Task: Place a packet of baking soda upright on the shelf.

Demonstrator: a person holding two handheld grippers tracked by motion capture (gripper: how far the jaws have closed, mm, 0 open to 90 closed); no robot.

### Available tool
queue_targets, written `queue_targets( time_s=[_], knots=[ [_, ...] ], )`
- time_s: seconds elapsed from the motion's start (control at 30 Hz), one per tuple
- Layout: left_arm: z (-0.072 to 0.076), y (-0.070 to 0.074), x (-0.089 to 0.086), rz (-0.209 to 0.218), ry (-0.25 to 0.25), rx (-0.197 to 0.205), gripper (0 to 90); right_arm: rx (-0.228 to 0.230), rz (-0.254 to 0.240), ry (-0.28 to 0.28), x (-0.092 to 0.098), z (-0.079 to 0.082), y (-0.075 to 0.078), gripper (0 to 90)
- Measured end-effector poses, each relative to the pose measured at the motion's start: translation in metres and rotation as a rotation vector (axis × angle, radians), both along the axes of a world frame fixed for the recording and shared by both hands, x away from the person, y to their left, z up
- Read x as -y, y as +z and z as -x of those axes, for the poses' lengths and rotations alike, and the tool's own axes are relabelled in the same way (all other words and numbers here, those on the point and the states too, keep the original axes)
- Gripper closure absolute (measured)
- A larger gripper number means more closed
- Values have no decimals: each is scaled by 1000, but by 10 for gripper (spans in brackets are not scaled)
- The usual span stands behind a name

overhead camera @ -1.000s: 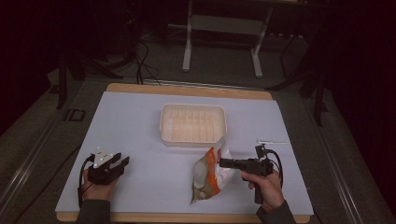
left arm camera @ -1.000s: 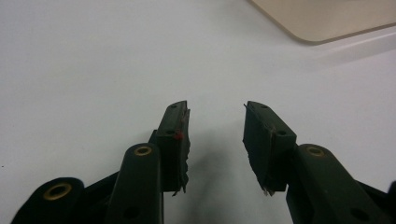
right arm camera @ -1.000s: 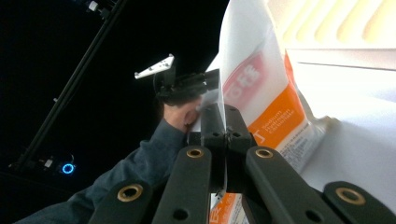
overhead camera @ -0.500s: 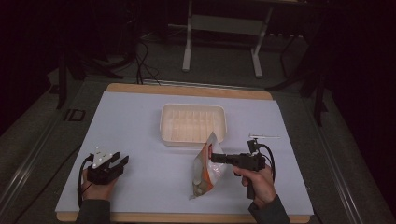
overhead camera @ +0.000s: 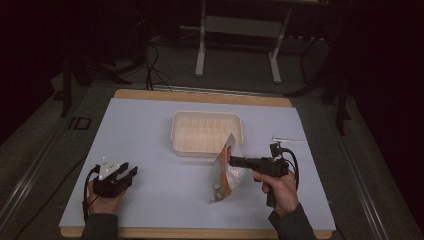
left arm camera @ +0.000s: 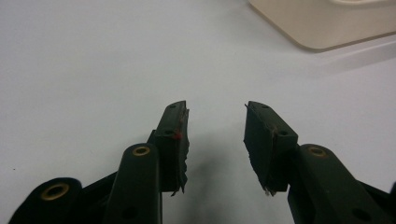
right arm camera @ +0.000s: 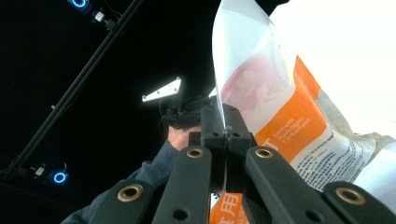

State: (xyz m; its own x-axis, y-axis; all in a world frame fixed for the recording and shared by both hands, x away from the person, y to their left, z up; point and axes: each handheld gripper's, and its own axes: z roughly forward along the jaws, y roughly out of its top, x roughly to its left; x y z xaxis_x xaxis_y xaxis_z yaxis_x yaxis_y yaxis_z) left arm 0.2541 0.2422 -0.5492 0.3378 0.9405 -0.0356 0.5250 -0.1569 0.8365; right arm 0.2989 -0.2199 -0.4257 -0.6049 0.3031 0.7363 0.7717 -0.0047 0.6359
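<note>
The right gripper [overhead camera: 231, 160] has lifted the orange-and-white bag [overhead camera: 226, 172] by its top edge, fingers clenched on it, its bottom barely on the worktop [overhead camera: 150, 130] beside the tray [overhead camera: 206, 131]: carry looks next. Left gripper [overhead camera: 116, 176] rests, fingers released and just widening on nothing. The bag's contents stay hidden.

white-topped table [overhead camera: 150, 130], cream tray [overhead camera: 207, 132] mid-table, orange-white bag's [overhead camera: 226, 172] lower end just beside it
</note>
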Motion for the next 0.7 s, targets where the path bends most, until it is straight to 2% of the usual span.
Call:
queue_targets(
  time_s=[0.17,0.7],
  knots=[
    [0,-1,2,-12,-7,-1,589,26,2,-7,1,-2,8,900],
    [0,-1,1,-11,-2,0,583,79,19,-32,5,-9,32,900]
  ],
)
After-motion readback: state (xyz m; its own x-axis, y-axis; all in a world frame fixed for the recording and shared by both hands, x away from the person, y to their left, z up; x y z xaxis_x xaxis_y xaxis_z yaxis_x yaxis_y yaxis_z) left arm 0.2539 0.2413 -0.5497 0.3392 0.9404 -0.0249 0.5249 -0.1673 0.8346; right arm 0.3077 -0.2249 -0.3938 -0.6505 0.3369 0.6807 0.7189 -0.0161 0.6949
